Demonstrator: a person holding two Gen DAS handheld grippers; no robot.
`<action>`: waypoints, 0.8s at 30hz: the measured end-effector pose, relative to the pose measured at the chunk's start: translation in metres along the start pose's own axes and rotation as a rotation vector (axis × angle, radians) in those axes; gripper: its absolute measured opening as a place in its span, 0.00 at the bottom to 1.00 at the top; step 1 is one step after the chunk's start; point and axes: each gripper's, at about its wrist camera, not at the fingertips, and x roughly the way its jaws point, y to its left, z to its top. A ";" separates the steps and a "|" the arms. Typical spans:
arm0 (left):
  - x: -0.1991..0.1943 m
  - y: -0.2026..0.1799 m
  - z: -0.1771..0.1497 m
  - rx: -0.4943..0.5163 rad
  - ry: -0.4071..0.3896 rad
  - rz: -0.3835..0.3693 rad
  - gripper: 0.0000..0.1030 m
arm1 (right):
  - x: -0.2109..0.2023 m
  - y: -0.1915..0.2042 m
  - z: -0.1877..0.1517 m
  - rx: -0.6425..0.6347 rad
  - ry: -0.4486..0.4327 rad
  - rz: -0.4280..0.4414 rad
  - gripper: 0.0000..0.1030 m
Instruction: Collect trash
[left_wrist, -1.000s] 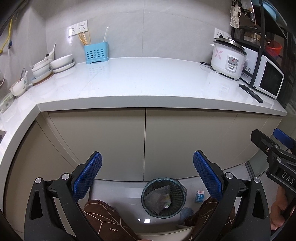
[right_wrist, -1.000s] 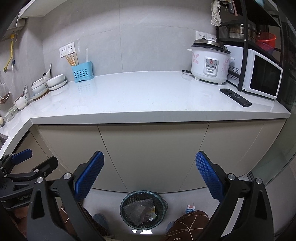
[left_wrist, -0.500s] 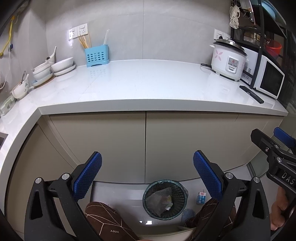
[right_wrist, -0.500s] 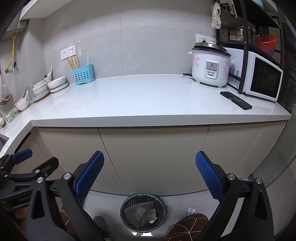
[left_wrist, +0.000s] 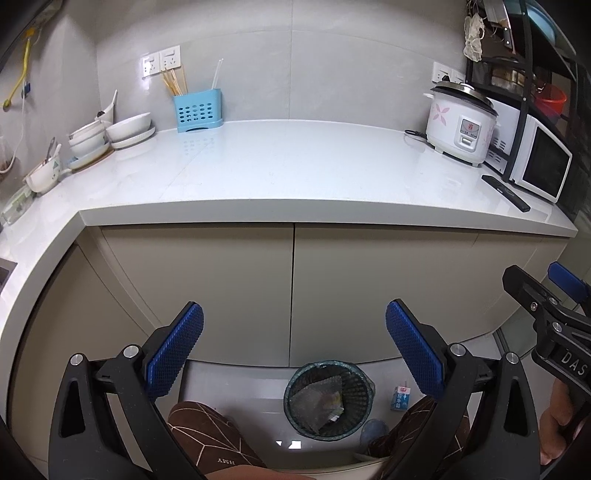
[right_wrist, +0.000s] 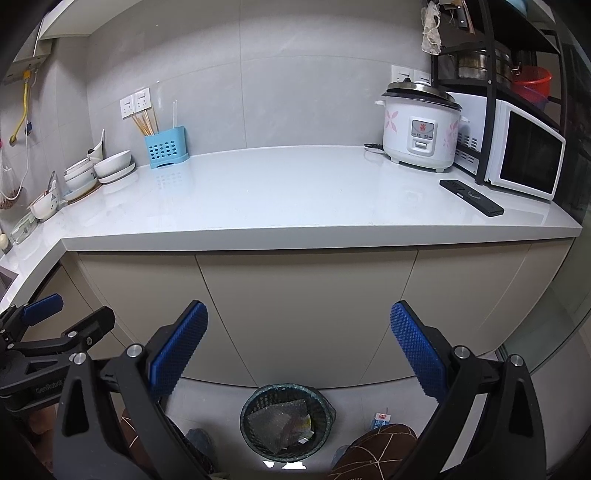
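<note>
Both sets of jaws stand wide apart with nothing between them. My left gripper (left_wrist: 294, 345) and my right gripper (right_wrist: 299, 347) are held level with the cabinet doors (left_wrist: 293, 288), well short of them, each showing blue ribbed pads (left_wrist: 175, 349). In the left view the right gripper (left_wrist: 550, 314) pokes in at the right edge, with a hand (left_wrist: 554, 424) under it; in the right view the left gripper (right_wrist: 55, 332) shows at the left edge.

Below and between my left jaws, on the floor at the foot of the cabinet, stands the bin (left_wrist: 330, 400), a dark mesh basket with a liner, holding a crumpled clear wrapper (left_wrist: 317, 397) and some smaller scraps. Just right of the bin, under the right jaw, a small carton (left_wrist: 400, 397) stands on the floor; it also shows in the right view (right_wrist: 380, 420). A bluish round thing lies near the bin's lower right; I cannot tell what it is. Brown patterned slippers (left_wrist: 207, 432) sit beneath the jaws.

Above the jaws runs the white counter (left_wrist: 295, 166): bowls (left_wrist: 125, 127) and a blue holder (left_wrist: 198, 110) far left, a cooker (left_wrist: 460, 125), microwave (left_wrist: 535, 162) and remote (left_wrist: 506, 192) far right.
</note>
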 end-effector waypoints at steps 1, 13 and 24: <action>0.000 0.000 0.000 0.000 0.000 0.000 0.94 | 0.000 0.000 0.000 0.000 0.000 0.000 0.93; 0.003 -0.003 0.001 -0.002 0.000 -0.008 0.94 | 0.003 0.000 0.000 -0.001 0.007 0.002 0.93; 0.005 -0.005 0.002 -0.019 -0.001 -0.013 0.94 | 0.005 -0.002 0.000 -0.001 0.010 0.002 0.93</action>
